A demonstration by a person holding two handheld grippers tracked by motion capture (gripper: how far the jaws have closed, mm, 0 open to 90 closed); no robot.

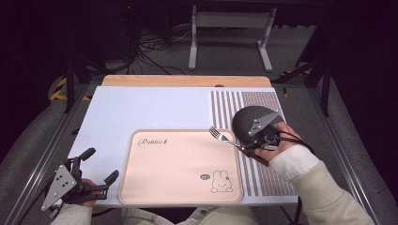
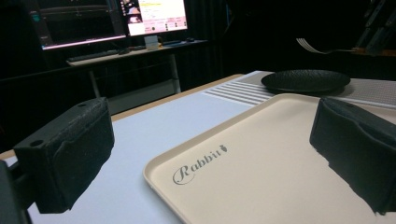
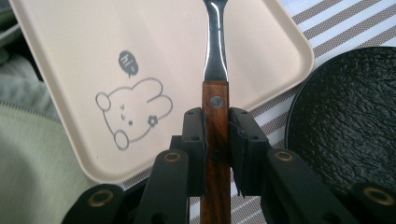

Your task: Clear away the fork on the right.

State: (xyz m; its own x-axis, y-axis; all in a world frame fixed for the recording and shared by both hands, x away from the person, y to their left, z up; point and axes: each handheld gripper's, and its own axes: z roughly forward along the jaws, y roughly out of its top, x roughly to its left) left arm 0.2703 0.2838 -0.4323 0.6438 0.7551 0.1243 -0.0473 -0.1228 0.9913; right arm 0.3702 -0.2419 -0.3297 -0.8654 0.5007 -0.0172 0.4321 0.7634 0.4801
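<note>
My left gripper (image 1: 96,171) sits low at the near left corner of the table (image 1: 141,105), jaws spread wide with nothing between them. In the left gripper view the two black pads (image 2: 70,154) stand well apart, and the near left rim of the tray (image 2: 161,168) lies between and ahead of them, untouched. The tray's "Rabbit" lettering (image 2: 198,163) faces that gripper.

Moving right, the beige tray (image 1: 180,166) lies flat just beside my left gripper and stretches across to my right one. Its rabbit drawing (image 3: 133,112) and small "hi" bubble (image 3: 128,63) lie to the left of the right gripper's jaws in the right gripper view.

My right gripper (image 1: 246,147) is clamped on the fork (image 1: 224,137). The pads (image 3: 194,140) press on either side of the wooden handle (image 3: 215,121), which runs straight up between them; a rivet shows just above the grip. The steel neck extends forward from the jaws over the tray's far right corner. In the high view the tines point away from the gripper toward the left, raised above the tray surface. I cannot tell whether the tines touch the tray.

Right of the fork, the black plate (image 3: 345,116) rests on the striped mat (image 1: 263,173), just beside my right gripper's jaws and apart from the tray.
</note>
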